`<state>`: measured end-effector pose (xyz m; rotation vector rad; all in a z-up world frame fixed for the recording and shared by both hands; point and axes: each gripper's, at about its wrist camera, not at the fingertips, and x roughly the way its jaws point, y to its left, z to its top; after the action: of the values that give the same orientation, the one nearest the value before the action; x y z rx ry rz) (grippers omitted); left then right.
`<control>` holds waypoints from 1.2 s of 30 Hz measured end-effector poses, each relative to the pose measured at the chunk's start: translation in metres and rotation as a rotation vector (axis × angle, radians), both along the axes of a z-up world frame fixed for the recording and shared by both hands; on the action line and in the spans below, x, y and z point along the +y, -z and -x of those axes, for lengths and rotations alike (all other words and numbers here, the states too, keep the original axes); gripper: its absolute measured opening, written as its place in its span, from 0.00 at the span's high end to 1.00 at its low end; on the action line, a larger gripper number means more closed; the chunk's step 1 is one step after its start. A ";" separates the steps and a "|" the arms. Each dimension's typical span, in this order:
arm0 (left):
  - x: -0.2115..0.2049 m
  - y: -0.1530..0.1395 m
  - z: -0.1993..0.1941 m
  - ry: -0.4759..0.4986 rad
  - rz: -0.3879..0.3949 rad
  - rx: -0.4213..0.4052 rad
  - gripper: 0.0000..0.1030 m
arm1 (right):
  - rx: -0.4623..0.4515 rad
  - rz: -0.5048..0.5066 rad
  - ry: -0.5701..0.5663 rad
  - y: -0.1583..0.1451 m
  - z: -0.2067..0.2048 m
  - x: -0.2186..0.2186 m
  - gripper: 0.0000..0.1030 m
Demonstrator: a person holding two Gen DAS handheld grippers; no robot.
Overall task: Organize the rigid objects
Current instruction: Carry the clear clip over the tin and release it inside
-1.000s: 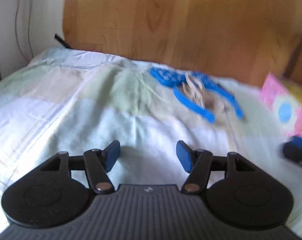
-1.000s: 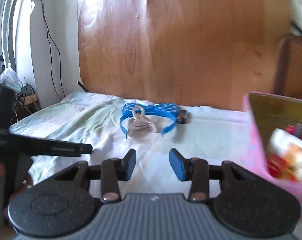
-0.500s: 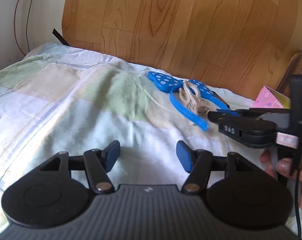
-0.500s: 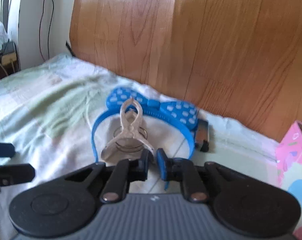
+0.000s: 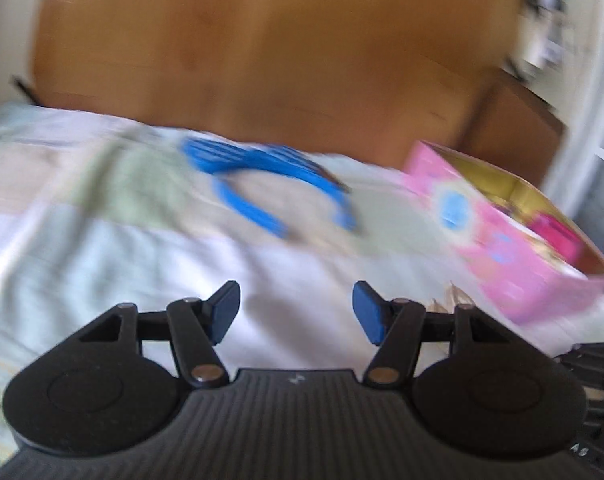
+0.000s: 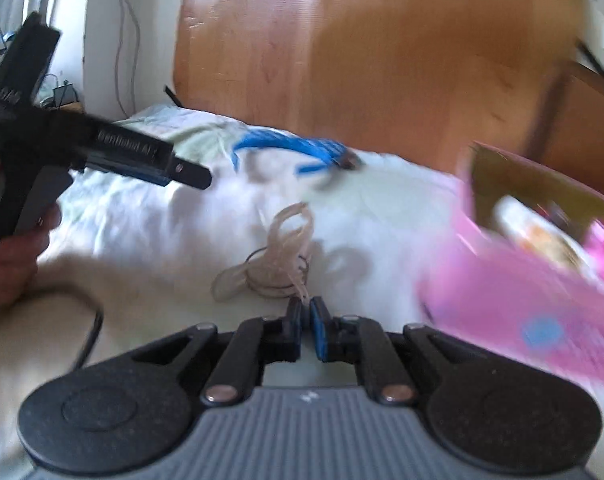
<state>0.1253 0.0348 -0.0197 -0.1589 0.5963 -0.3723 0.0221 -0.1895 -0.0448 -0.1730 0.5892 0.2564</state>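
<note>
Clothespin [image 6: 278,252] pinched in right gripper [image 6: 306,312] beside pink box [image 6: 522,292]

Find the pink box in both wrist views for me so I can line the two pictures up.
Left wrist: pink box at right, on the bedsheet, open top showing items inside, beyond the open left gripper.
Right wrist: pink box at right, blurred, just right of the right gripper, shut on the beige clothespin.
Shared landmark: blue headband, left of the box in both, below the wooden headboard.

Bright daylight, heavy motion blur, fisheye bending at edges
</note>
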 end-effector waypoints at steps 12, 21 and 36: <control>-0.107 -0.004 0.092 0.387 -0.197 -0.094 0.38 | 0.013 -0.134 0.121 0.003 0.040 -0.040 0.89; -0.114 0.010 0.074 0.350 -0.248 -0.007 0.80 | 0.016 -0.114 0.090 0.008 0.039 -0.040 0.73; -0.195 -0.064 0.043 0.408 -0.270 -0.327 0.83 | -0.314 -0.114 0.255 -0.037 0.008 -0.091 0.97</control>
<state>0.0821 -0.1602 0.0443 0.2844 0.3459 -0.6920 0.0142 -0.2800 -0.0080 -0.0249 0.2791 0.0130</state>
